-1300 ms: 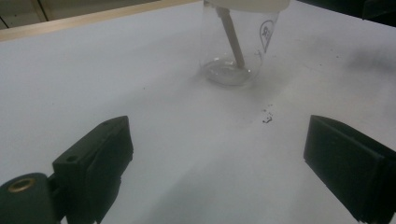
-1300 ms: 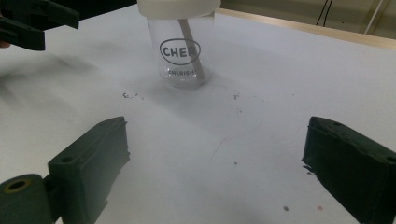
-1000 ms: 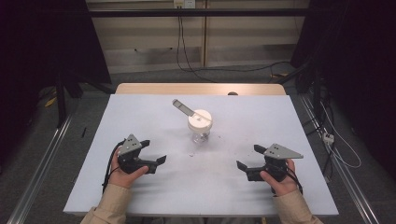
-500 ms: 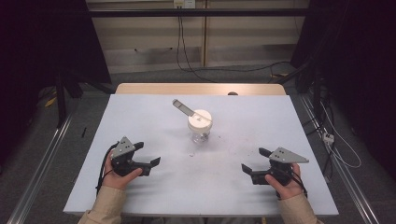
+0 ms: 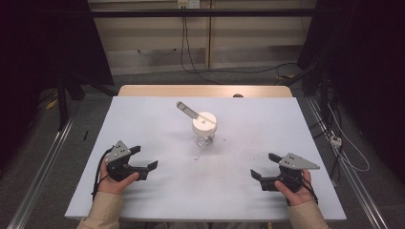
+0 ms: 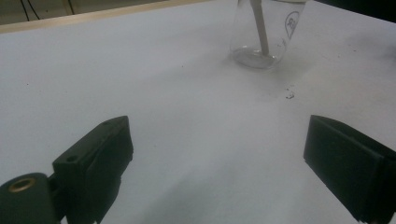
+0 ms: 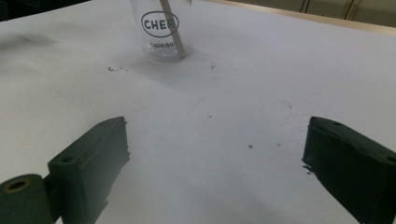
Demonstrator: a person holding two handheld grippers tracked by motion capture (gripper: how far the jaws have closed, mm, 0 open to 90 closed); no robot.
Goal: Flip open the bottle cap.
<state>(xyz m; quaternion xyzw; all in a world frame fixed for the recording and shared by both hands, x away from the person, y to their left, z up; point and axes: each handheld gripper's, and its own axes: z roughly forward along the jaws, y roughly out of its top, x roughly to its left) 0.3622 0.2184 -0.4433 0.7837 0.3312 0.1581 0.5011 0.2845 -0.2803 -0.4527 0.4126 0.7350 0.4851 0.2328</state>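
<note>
On the surface (image 5: pixel 157 119), we held both tongs, left (image 5: pixel 142 159) and right (image 5: pixel 264 166), spread and empty, well short of the lidded jar (image 5: pixel 205 130); next we judged an approach necessary.

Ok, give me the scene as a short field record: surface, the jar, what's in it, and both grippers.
surface: white table top, a few dark specks near the middle
jar: clear glass jar with printed lettering, white lid, upright at table centre
in jar: flat pale stick leaning out toward the far left
left gripper: jaws open, nothing between them, apart from jar
right gripper: jaws open, nothing between them, apart from jar
</note>
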